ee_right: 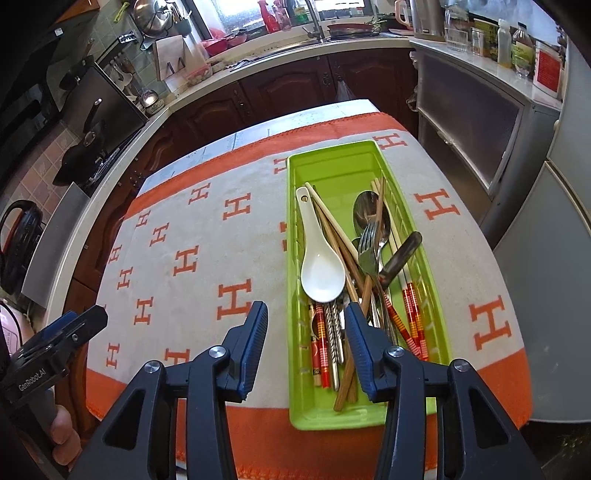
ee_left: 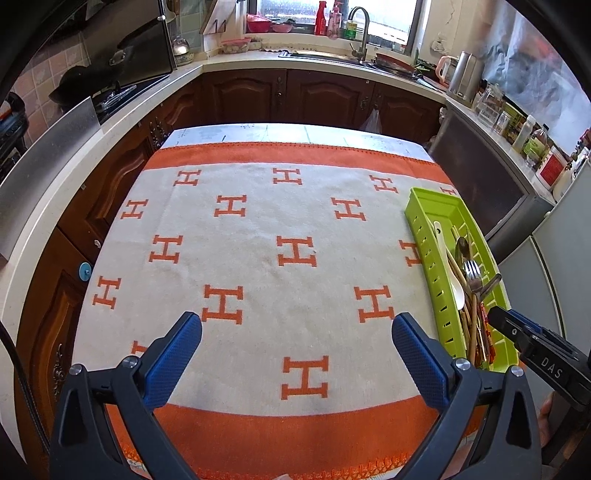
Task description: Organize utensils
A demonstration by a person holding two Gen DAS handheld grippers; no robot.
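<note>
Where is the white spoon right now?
The white spoon lies in the green tray, along its left side beside the chopsticks, just ahead of the right tool.

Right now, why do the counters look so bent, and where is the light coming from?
Left wrist view: the fisheye lens bows the counter edge and darkens the corners; daylight glares through the window. Right wrist view: same bending; the white spoon and metal spoon in the green tray stay sharp.

**Tray at right, cloth bare**

The left tongs (ee_left: 296, 332) gape wide over the orange-and-cream cloth (ee_left: 258, 236) on the worktop. At right frame, a green tray (ee_left: 424, 206) holds a white spoon (ee_left: 456, 284), fork (ee_left: 471, 271) and chopsticks (ee_left: 472, 321). The right tongs (ee_left: 498, 317) enter lower right.
</note>
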